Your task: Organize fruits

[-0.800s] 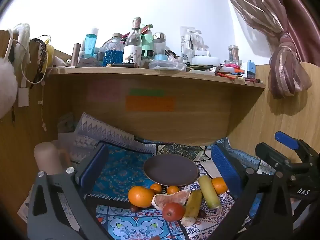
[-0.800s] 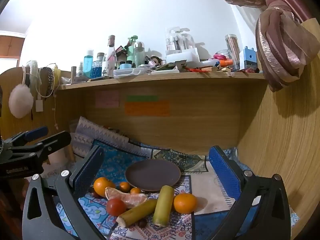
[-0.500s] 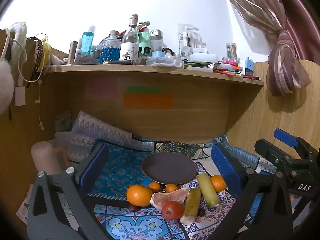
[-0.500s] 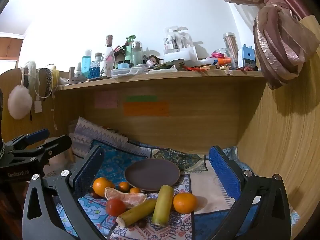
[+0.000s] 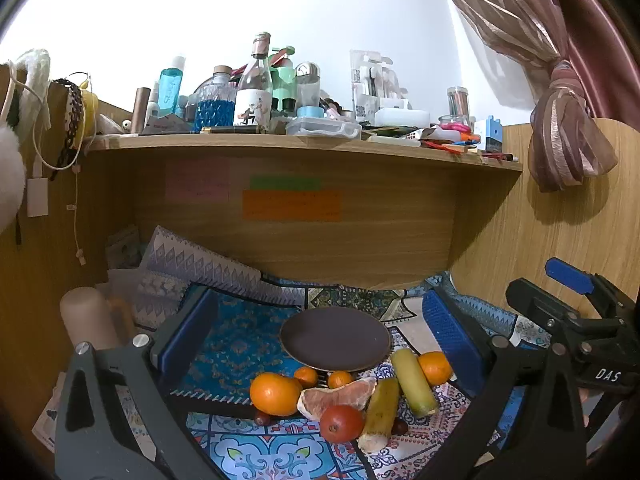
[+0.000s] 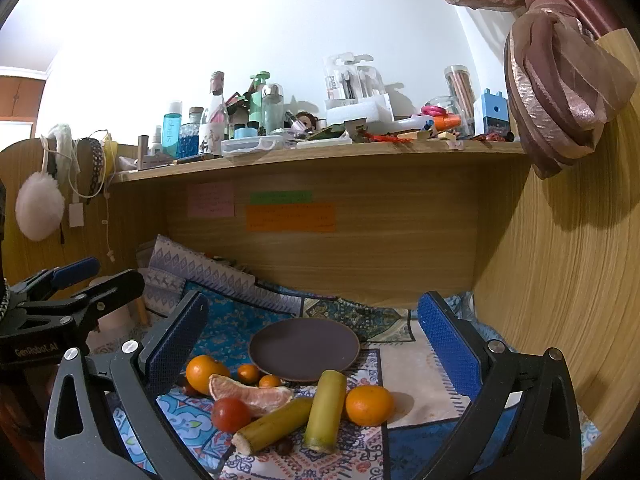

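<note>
The left gripper (image 5: 316, 332) hangs with its jaws spread wide and nothing between them, above the patterned cloth (image 5: 236, 352). The right gripper (image 6: 316, 336) is likewise spread and holds nothing. Between both pairs of blue pads sits the dark plate (image 6: 304, 349), bare. The fruit lies just in front of it on the cloth: a large orange (image 5: 275, 395), a peeled segment (image 5: 336, 396), a tomato (image 5: 341, 423), two yellow-green sticks (image 6: 325, 416) and another orange (image 6: 369, 405).
</note>
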`<state>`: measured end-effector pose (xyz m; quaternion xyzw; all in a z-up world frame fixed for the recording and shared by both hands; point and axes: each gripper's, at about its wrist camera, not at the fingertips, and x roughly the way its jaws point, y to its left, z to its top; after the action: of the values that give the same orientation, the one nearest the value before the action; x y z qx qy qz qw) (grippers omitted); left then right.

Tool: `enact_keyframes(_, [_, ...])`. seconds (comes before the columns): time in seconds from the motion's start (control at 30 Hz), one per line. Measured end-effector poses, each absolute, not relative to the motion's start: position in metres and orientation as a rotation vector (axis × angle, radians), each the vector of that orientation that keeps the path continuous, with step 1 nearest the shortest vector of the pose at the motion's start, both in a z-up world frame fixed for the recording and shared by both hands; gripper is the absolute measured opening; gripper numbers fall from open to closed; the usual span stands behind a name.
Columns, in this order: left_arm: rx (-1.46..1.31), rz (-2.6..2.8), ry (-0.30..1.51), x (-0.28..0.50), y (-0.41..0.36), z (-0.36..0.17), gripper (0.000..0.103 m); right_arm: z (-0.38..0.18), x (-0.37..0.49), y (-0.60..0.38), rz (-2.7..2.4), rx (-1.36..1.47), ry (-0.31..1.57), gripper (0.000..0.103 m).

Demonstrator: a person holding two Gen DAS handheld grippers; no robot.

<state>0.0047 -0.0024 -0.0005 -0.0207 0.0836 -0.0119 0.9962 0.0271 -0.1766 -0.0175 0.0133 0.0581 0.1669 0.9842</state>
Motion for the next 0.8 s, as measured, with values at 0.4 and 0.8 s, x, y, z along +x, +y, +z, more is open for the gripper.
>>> enact_keyframes(0.4, [-0.045,-0.025,0.165,0.0056,-0.0021,0.0004,0.103,-0.0185,0.0256,-0.1763,0.345,0.04,0.118,0.103])
enact_keyframes(0.8, [-0.042,-0.021,0.162,0.004,-0.0026,-0.001,0.103,-0.0178,0.0252,-0.1747,0.346,0.034,0.116,0.103])
